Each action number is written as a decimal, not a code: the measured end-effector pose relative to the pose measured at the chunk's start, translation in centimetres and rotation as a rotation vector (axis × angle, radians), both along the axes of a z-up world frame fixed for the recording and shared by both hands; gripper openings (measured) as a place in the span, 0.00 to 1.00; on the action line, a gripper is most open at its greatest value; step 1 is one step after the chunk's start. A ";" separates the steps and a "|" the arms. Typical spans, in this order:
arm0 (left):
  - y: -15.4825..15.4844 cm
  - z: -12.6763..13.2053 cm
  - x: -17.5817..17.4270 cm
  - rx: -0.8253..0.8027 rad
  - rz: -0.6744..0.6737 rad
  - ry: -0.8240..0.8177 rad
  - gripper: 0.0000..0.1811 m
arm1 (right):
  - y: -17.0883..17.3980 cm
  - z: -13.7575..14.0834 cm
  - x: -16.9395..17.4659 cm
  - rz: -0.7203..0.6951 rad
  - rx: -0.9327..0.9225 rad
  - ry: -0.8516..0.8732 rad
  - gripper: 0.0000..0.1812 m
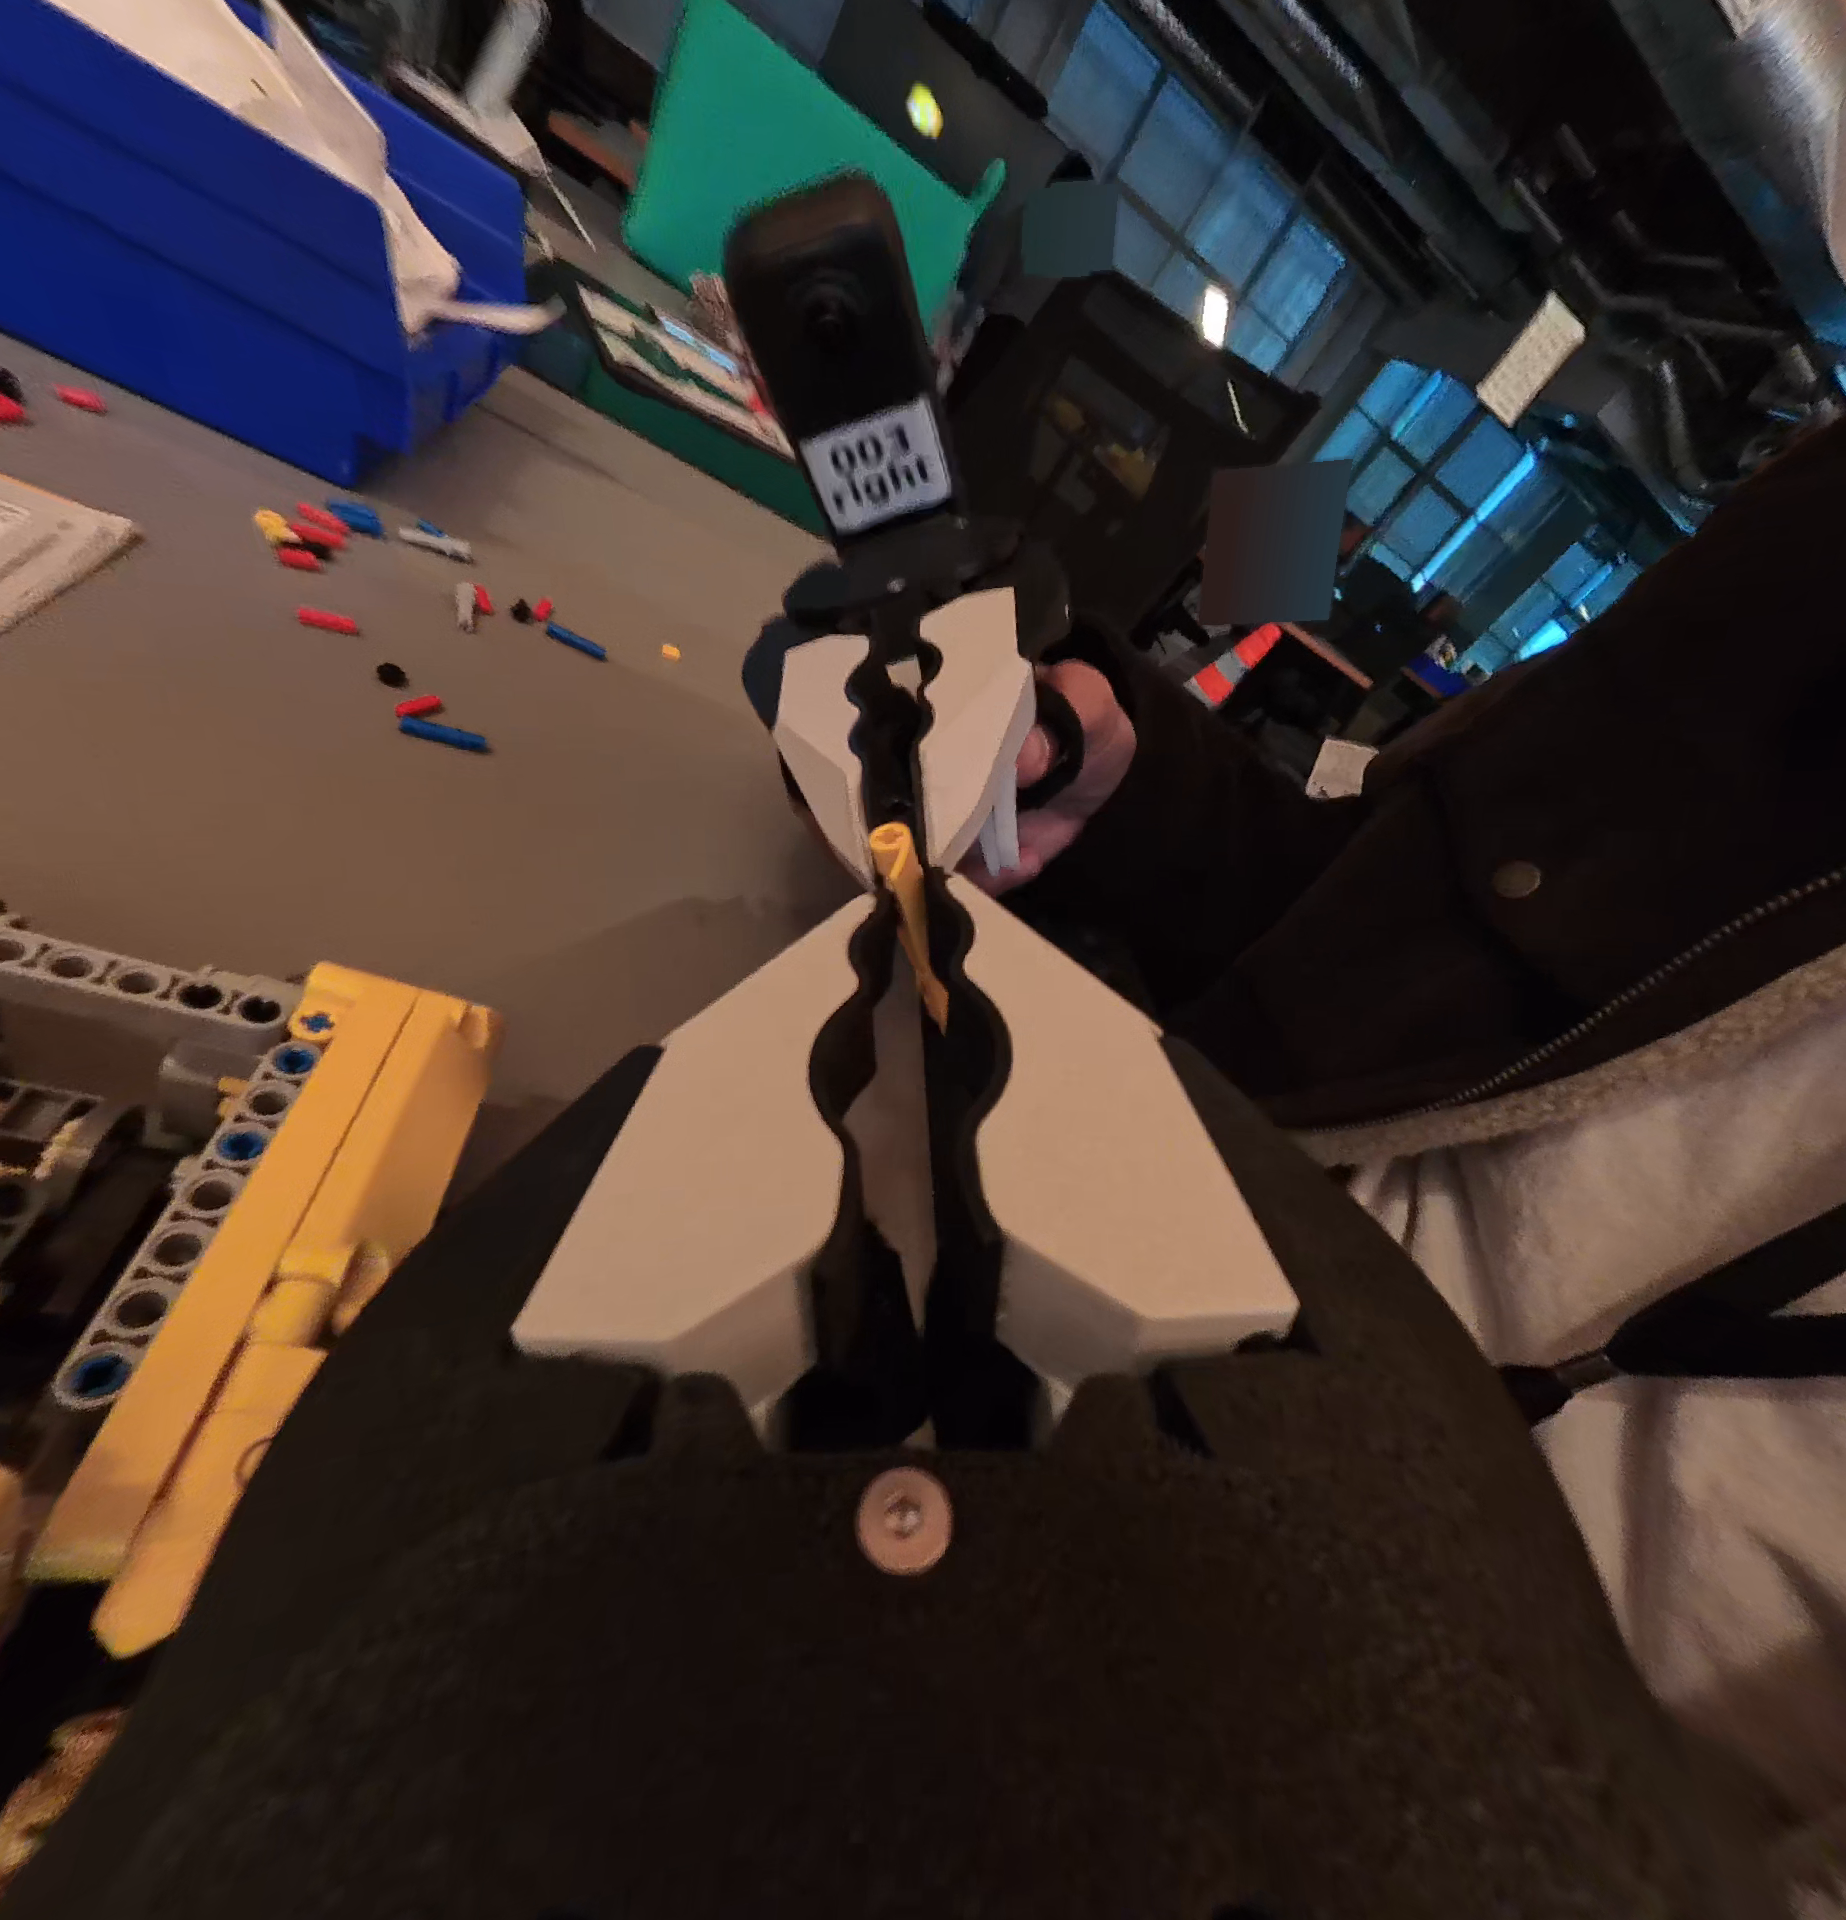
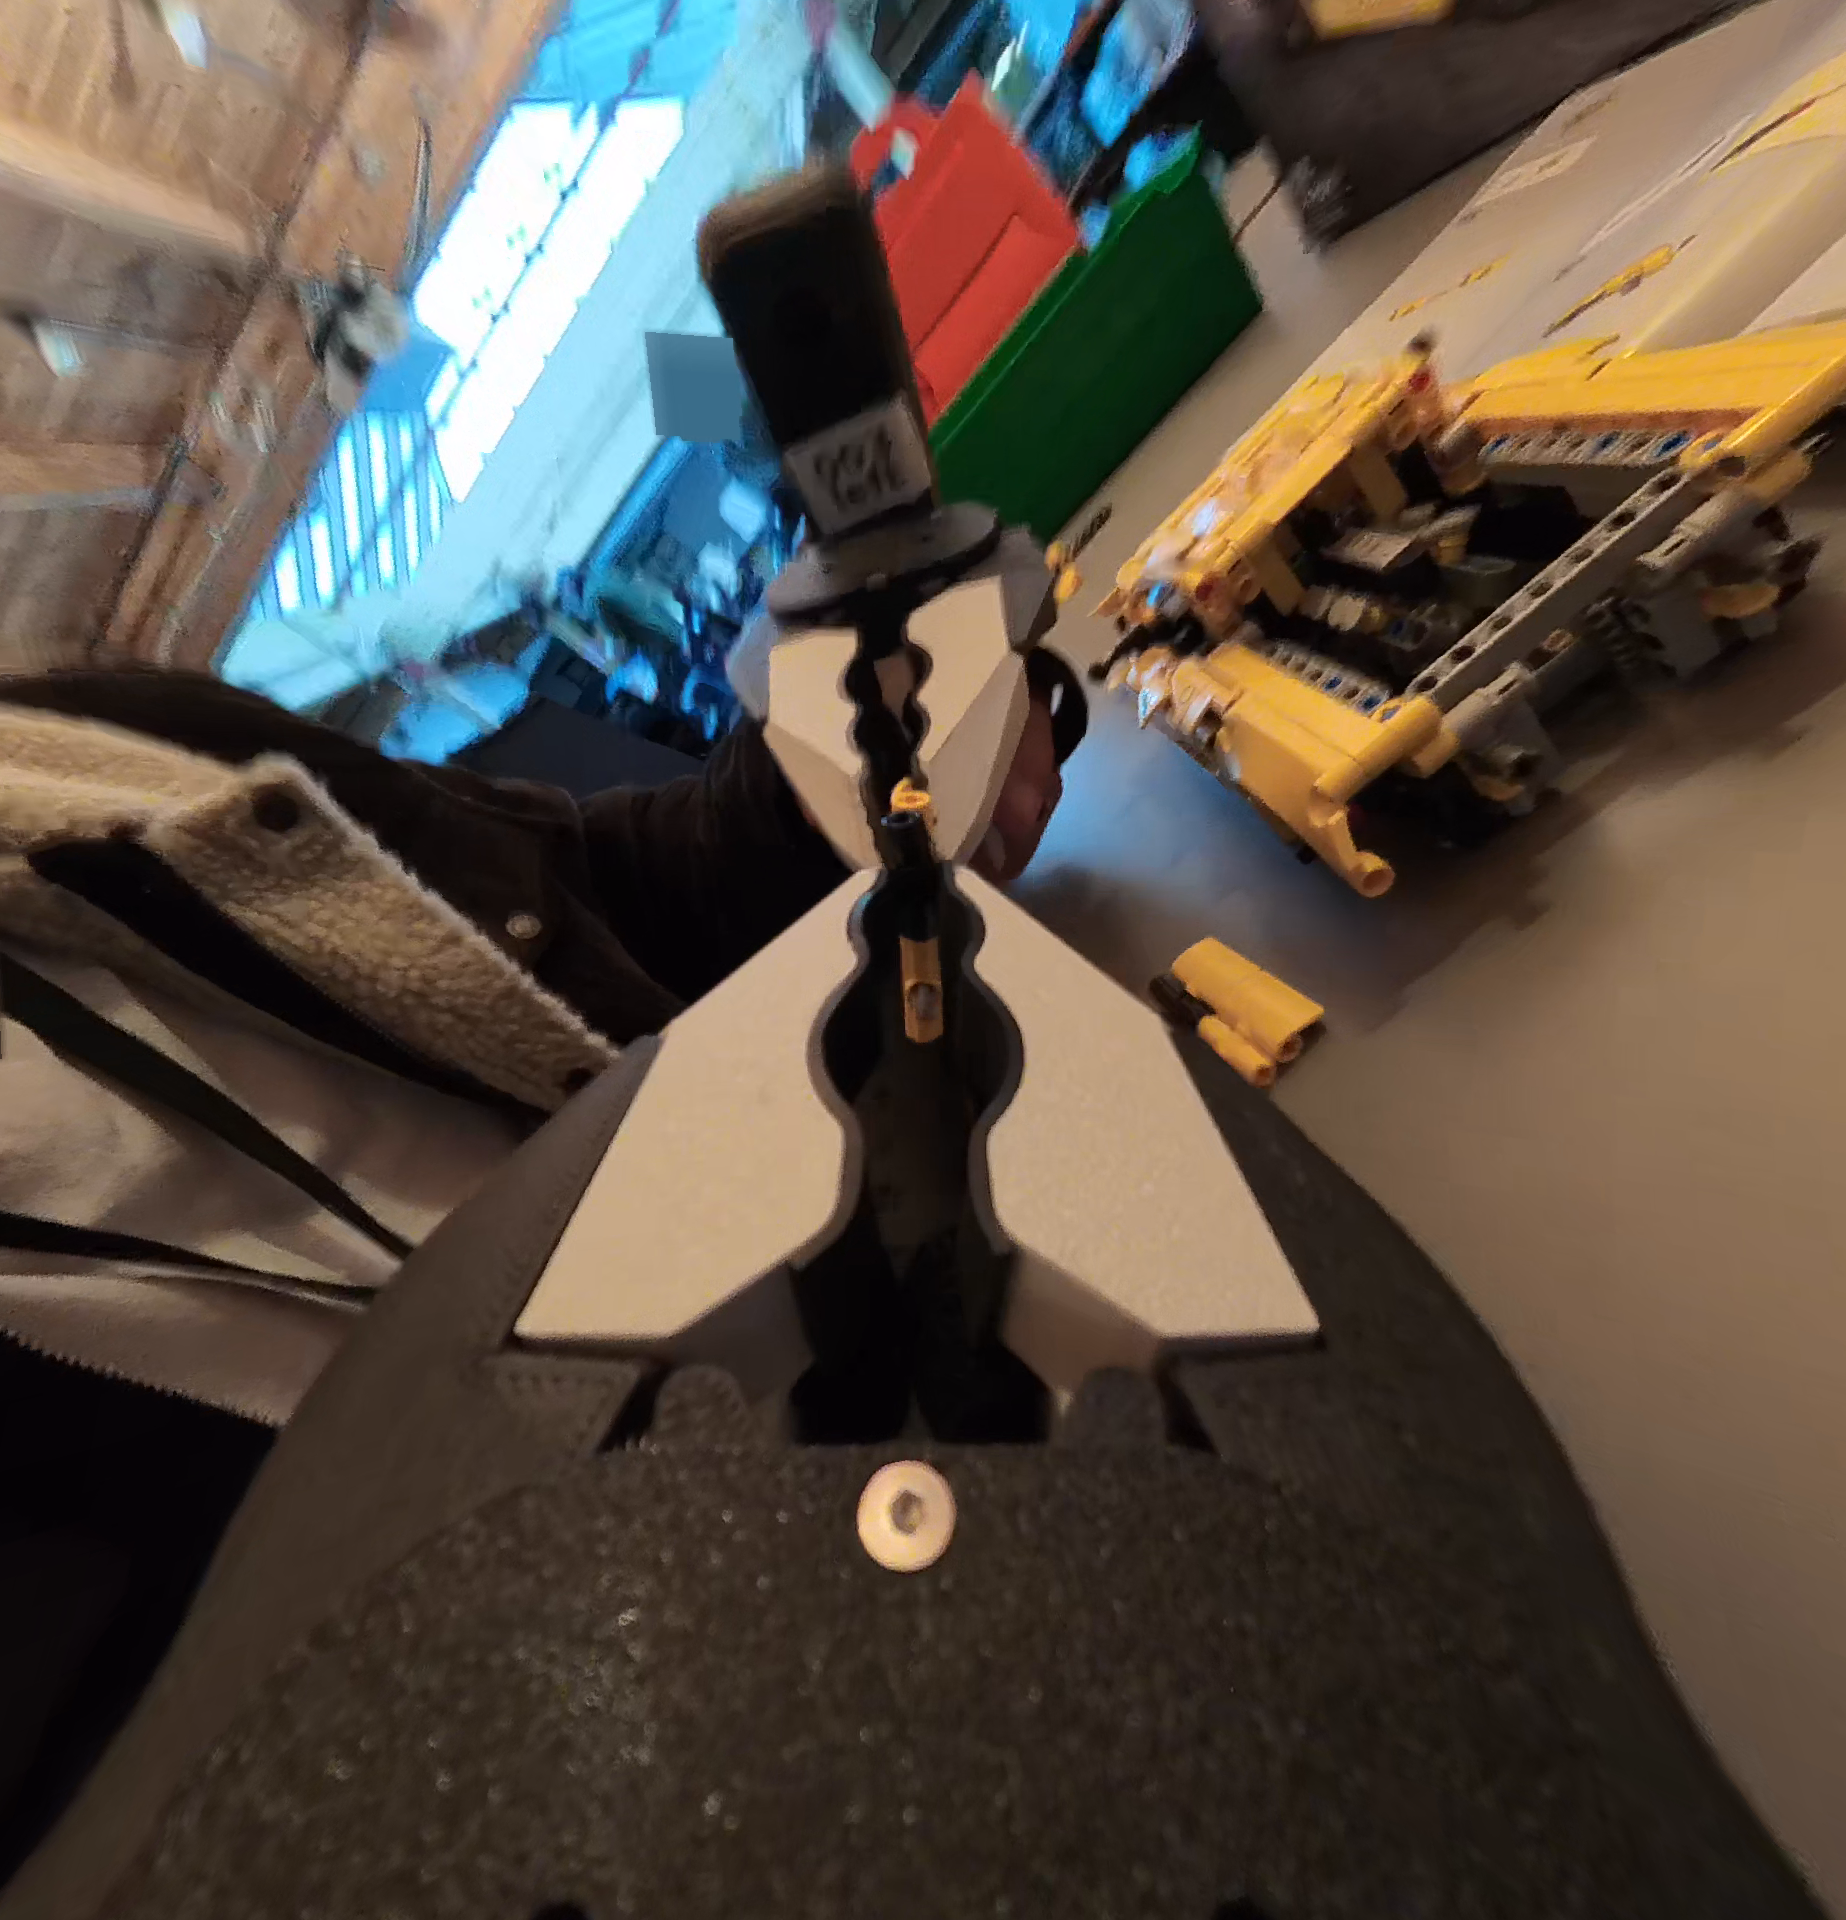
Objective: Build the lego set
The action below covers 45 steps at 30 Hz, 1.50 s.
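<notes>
A grey tabletop [image 1: 275, 810] in a workshop with tall blue-lit windows fills the background of both views. At frame centre, the two grippers meet tip to tip above the table. The left gripper [image 1: 914, 914] is clenched on a thin yellow piece [image 1: 911, 914]; the right gripper [image 2: 914, 883] is clamped on a black pin [image 2: 906, 852] with a short yellow connector [image 2: 919, 992] behind it between the fingers. The step in hand appears to be mating these two small parts in mid-air. To do it well, the axes should line up before any push, and the push should run straight along the pin, since a skewed press could twist either part out of its grip. At right in the right wrist view stands the partly built yellow model [image 2: 1418, 623], with a loose yellow sub-assembly [image 2: 1246, 1003] nearer. Spare red and blue pins [image 1: 379, 613] lie scattered at upper left in the left wrist view, beside a blue bin [image 1: 223, 260].
</notes>
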State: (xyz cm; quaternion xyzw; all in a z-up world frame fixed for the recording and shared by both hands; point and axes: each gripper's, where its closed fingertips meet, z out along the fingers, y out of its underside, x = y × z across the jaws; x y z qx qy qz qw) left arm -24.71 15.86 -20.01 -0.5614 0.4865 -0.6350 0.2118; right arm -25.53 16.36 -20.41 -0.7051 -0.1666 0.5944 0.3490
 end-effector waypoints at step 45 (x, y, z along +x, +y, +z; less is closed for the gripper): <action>1.4 1.9 -0.5 -0.193 0.002 -0.047 0.01 | 1.4 1.9 1.4 -0.077 0.019 0.160 0.04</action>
